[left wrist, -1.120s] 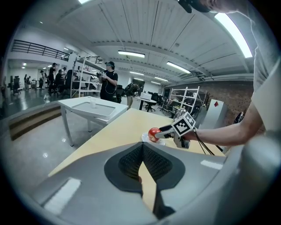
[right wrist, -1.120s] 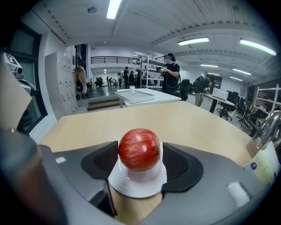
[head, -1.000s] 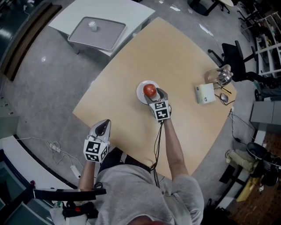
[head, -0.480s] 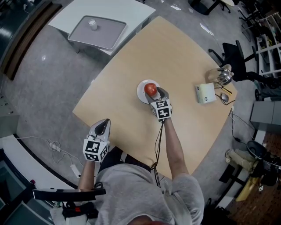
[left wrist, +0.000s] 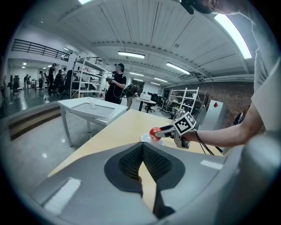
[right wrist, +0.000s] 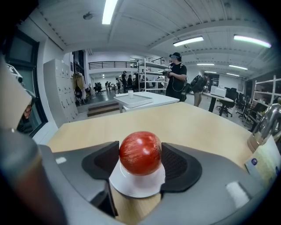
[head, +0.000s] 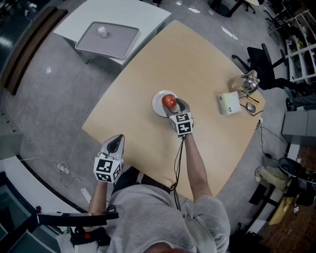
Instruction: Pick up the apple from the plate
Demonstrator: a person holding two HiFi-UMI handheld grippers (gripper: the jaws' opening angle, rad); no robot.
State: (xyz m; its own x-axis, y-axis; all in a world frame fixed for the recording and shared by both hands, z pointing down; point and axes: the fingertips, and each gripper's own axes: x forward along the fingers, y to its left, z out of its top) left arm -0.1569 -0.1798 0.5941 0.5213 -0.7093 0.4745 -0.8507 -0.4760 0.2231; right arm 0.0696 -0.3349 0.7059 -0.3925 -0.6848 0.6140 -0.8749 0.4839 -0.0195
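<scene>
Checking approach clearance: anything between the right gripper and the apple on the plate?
Nothing visible. The right gripper has just been closing its jaws, which already flank the red apple on the round white plate, with no gap showing at either pad.

Your streaked red round apple (right wrist: 140,153) shows against a plain white round plate (right wrist: 131,185). The flat wooden tabletop (head: 197,64) is pale tan. At eleven o'clock, the shallow rectangular tray (head: 106,39) is light grey and its square side table (head: 140,12) is white.
</scene>
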